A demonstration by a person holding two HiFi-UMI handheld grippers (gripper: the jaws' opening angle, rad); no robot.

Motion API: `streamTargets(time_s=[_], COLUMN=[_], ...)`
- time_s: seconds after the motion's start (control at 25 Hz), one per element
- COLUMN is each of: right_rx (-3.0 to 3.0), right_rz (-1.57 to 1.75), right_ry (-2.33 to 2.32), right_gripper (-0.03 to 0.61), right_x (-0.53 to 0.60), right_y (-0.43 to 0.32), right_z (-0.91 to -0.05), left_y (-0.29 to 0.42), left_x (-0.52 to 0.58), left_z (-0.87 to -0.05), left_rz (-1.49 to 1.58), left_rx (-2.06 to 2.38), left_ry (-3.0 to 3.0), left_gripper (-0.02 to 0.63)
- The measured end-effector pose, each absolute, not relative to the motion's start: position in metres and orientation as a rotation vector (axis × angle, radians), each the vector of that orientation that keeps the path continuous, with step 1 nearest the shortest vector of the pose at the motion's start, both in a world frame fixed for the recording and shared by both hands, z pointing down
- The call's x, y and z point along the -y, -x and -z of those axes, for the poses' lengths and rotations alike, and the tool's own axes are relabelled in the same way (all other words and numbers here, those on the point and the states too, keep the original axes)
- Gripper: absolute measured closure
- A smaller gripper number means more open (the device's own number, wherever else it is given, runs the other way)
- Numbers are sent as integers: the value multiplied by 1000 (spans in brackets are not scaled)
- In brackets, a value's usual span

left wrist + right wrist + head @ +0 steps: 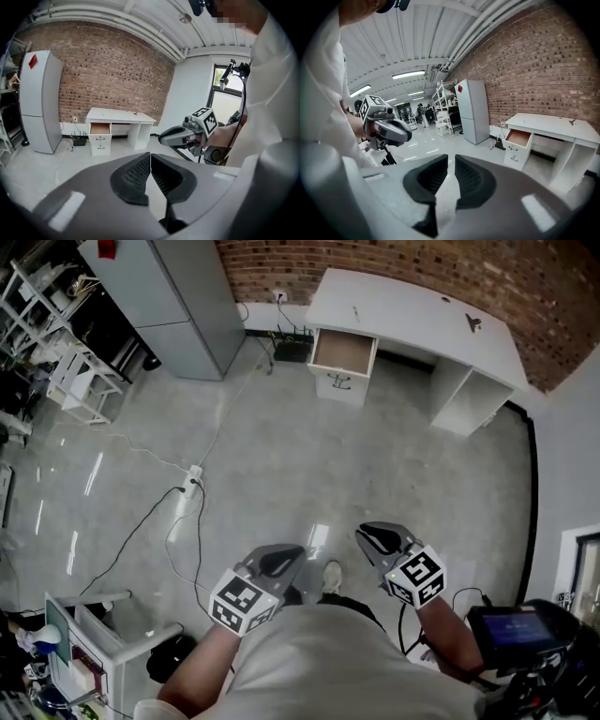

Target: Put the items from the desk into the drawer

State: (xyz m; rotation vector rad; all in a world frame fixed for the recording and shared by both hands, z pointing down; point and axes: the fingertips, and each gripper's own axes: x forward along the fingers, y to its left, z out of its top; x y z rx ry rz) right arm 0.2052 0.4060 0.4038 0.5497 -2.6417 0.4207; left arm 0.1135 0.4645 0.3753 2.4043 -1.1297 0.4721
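The white desk [412, 320] stands far ahead against the brick wall, with its top drawer [343, 351] pulled open and showing a bare brown bottom. A small dark item [473, 322] lies on the desk's right part and a thin pen-like item [354, 310] on its left. Both grippers are held close to my body, far from the desk. The left gripper [296, 556] is shut with nothing in it, and its pads [140, 171] meet. The right gripper [367, 536] is likewise shut and holds nothing. From the left gripper view the desk [119, 115] is small, and the right gripper [164, 138] hangs beside it.
A tall grey cabinet [173, 296] stands left of the desk. A power strip [193, 478] with long cables lies on the grey floor between me and the desk. White shelving [80, 381] is at the left, a low white stand [103, 652] at the bottom left, and a screen on a tripod [520, 629] at the bottom right.
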Motion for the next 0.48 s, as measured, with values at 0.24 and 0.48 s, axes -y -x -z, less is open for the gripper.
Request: streamTargets(time_s=[0.24, 0.48], right_rx=[2628, 2605], right_rz=[-404, -379], right_ry=[-498, -566], right_gripper=[545, 545], right_x=[-342, -271], right_y=[-162, -96], right_z=[-413, -416], left_y=[-64, 16], left_x=[-408, -326], left_z=[-382, -395], left_rz=[-407, -332], left_rx=[1185, 1149], left_ry=[-2359, -2398], left_gripper=[568, 569])
